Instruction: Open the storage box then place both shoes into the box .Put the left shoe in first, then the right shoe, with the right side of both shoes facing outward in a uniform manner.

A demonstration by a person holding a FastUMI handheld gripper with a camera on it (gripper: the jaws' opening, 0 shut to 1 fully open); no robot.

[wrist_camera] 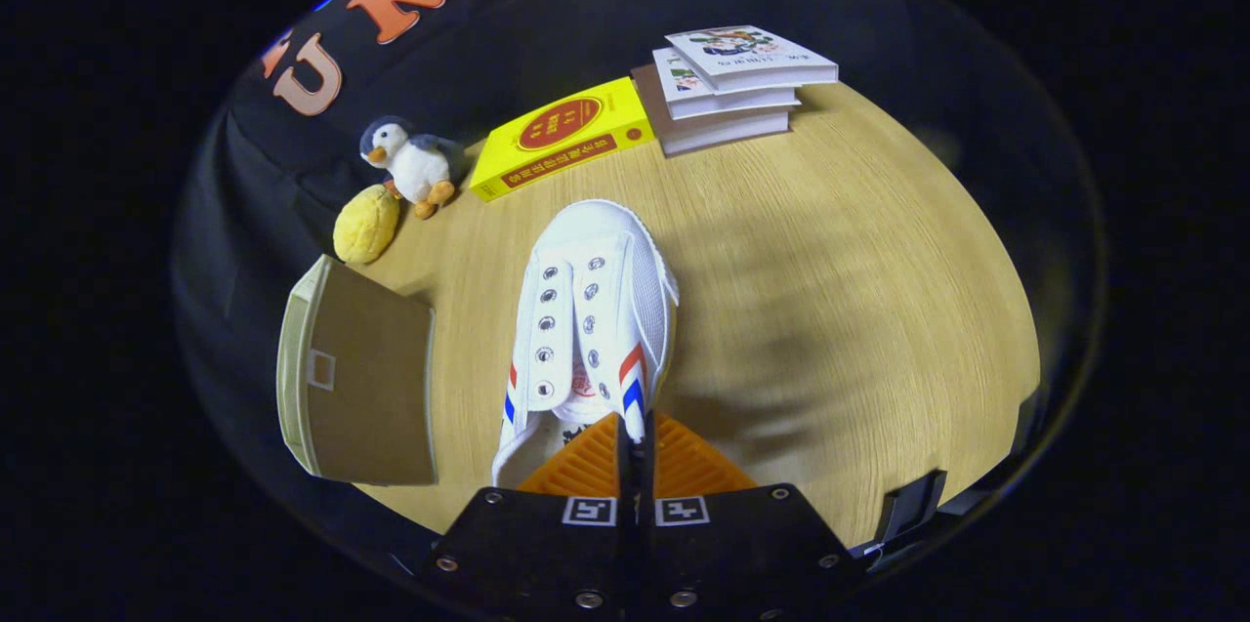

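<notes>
So far we judge the task to be in its middle, with a shoe in hand but nothing seen packed. Our gripper (635,436) has its fingers pressed nearly together on the side wall of the white shoe (591,310) at the rim of its opening, near the striped side, so we are pinching the shoe's collar edge. The shoe points away from us over the wooden table (830,290), toe toward the yellow book (562,136); whether it is lifted or resting on the table we cannot tell for sure, and we cannot tell whether it is the left or the right one.

The box (356,373) sits just beside the shoe, on its left-hand side. We see a brown panel with a pale rim and a small tab; it may be the open flap or the closed front, and we cannot say which, nor see inside.

Beyond lie a stack of books (732,90), a toy penguin (410,163) and a yellow bun-shaped toy (366,224), none touched.

Left to do, as we judge it: carry this shoe to the box, set it right side outward, then deal with the other shoe.
</notes>
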